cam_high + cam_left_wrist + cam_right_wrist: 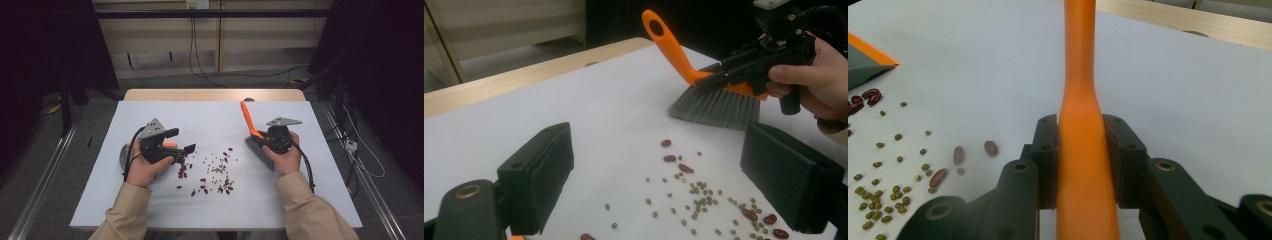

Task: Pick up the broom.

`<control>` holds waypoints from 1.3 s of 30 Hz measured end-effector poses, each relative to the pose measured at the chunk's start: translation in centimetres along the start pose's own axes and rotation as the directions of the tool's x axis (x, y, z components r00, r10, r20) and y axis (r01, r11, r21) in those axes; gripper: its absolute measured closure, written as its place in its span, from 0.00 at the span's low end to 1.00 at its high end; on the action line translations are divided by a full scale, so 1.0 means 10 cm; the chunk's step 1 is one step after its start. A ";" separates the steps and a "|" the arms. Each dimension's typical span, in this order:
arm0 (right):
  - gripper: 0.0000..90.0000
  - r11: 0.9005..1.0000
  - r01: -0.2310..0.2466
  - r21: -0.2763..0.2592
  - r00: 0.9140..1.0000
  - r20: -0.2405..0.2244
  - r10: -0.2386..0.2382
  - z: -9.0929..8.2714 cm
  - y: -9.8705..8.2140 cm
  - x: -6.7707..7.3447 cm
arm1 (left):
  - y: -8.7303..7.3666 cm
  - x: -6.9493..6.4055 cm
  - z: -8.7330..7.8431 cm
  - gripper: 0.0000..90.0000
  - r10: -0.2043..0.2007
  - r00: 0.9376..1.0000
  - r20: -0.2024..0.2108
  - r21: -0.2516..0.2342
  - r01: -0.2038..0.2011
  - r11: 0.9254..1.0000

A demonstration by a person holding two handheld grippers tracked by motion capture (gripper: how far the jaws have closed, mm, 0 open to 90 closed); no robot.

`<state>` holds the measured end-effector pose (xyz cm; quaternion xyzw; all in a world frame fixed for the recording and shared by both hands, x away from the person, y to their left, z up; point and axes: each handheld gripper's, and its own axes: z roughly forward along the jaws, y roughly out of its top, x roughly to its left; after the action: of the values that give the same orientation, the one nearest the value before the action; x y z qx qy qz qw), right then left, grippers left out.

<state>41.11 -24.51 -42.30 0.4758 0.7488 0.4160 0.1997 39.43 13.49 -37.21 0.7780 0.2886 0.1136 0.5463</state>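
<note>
While clamped by the right gripper (260, 141) at the thick neck of the orange handle, rests bristles-down on the white table (150, 210), just right of the scattered beans (217, 172): so with the brush (248, 120). On the left gripper (181, 140), jaws spread wide with nothing between, hovering near the dustpan (863, 67) lying at the left edge of the spill, orange lip toward the beans. Hard to tell whether touching the pan or merely beside it.

Probably about to sweep leftward, and several ways to spoil that. Could flick the small green beans past the pan or off the table with too quick a stroke. Could shove the pan backward under the push of the heap, unheld as now. Could twist the smooth, tapering handle between the pads, lifting one end of the bristles and skipping over beans. Could roll the red kidney beans around the ends of the bristles with a stroke off line. Could also knock the open left jaws against the brush, crowding in over so short a gap. Safer, by this reading, to pin the pan first, then draw the bristles slowly and flat.
</note>
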 end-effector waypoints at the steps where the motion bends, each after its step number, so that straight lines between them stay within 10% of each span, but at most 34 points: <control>1: 0.77 1.000 0.000 0.002 1.000 -0.002 0.000 0.00 0.00 0.00 | 0.00 0.00 0.00 0.15 -0.001 1.000 -0.002 -0.001 0.001 1.000; 29: 0.63 0.994 0.090 0.054 0.995 0.026 -0.091 -0.27 -0.11 0.02 | -0.02 0.03 -0.06 0.13 0.007 1.000 -0.020 0.002 -0.007 1.000; 39: 0.78 0.993 0.104 0.056 0.994 0.036 -0.106 -0.26 -0.15 0.04 | -0.08 0.09 -0.13 0.09 0.020 0.999 -0.042 0.013 -0.020 1.000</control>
<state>38.30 -25.63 -42.00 0.4490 0.7797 0.3751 0.2231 39.23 15.22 -37.54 0.7816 0.2929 0.1338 0.5341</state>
